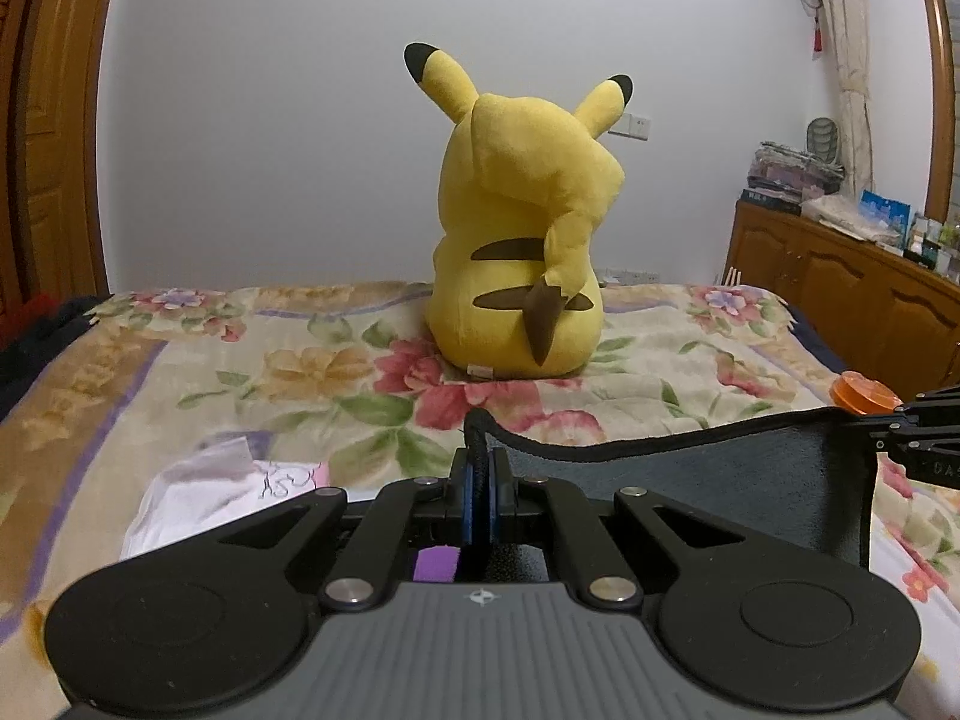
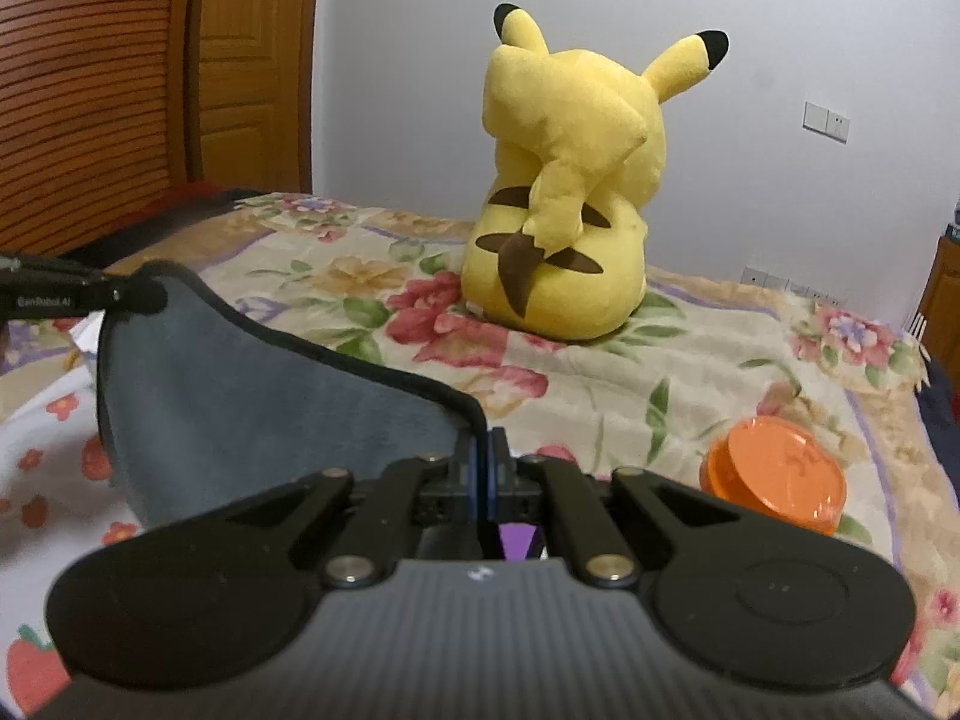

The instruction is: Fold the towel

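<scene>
Floral bedding [image 1: 180, 372] spreads under both of my grippers, with a pale wall behind. My left gripper [image 1: 478, 501] has its jaws pinched tight on one corner of the dark grey towel [image 1: 720, 480], the black hem bunched up between the blue pads. My right gripper [image 2: 485, 474] is likewise clamped on the opposite corner, the hem running into its jaws. Between the two, the towel hangs lifted off the bed, its top edge sagging in a shallow curve. Just to the right of my right gripper an orange lid [image 2: 777, 483] rests on the bedding. Crumpled white paper [image 1: 198, 492] lies to the left of my left gripper. Farther back, a yellow plush toy [image 1: 519, 222] sits upright, back toward me. A wooden cabinet [image 1: 840, 294] stands at the right.
</scene>
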Demonstrator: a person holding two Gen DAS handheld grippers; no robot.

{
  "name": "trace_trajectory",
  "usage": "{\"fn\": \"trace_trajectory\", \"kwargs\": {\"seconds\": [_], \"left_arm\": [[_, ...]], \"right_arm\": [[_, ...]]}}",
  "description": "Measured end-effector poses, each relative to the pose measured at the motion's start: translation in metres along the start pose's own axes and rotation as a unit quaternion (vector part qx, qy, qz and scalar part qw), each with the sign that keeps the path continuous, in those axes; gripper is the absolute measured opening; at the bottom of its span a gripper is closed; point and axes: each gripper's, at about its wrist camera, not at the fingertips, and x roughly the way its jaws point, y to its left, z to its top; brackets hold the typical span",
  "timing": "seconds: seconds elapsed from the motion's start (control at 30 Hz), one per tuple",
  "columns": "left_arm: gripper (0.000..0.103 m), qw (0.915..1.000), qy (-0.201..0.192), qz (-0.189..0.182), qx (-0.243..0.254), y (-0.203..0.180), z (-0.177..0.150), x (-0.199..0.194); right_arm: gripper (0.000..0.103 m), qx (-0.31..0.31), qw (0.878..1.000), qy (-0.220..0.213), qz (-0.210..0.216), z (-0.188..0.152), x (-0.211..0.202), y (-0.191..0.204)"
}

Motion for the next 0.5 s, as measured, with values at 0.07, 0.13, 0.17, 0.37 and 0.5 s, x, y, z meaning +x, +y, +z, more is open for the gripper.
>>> {"fn": "trace_trajectory", "kwargs": {"seconds": [0.07,0.13,0.17,0.37,0.5], "left_arm": [[0.008,1.0,0.0,0.001,-0.001,0.001,0.002,0.005],[0.008,1.0,0.0,0.003,-0.003,0.001,0.003,0.01],[0.008,1.0,0.001,0.005,-0.003,0.001,0.003,0.013],[0.008,0.9998,0.012,0.012,-0.011,0.009,-0.002,0.03],[0.008,0.9996,0.018,0.015,-0.016,0.014,-0.007,0.043]], "right_arm": [[0.004,-0.002,1.0,0.0,-0.006,0.001,0.006,0.0],[0.004,-0.005,1.0,-0.001,-0.013,0.002,0.012,0.0],[0.004,-0.005,1.0,-0.001,-0.017,0.001,0.014,0.0],[0.004,0.001,0.999,0.002,-0.032,-0.002,0.031,-0.003],[0.004,-0.008,0.999,0.001,-0.041,-0.005,0.042,-0.001]]}}
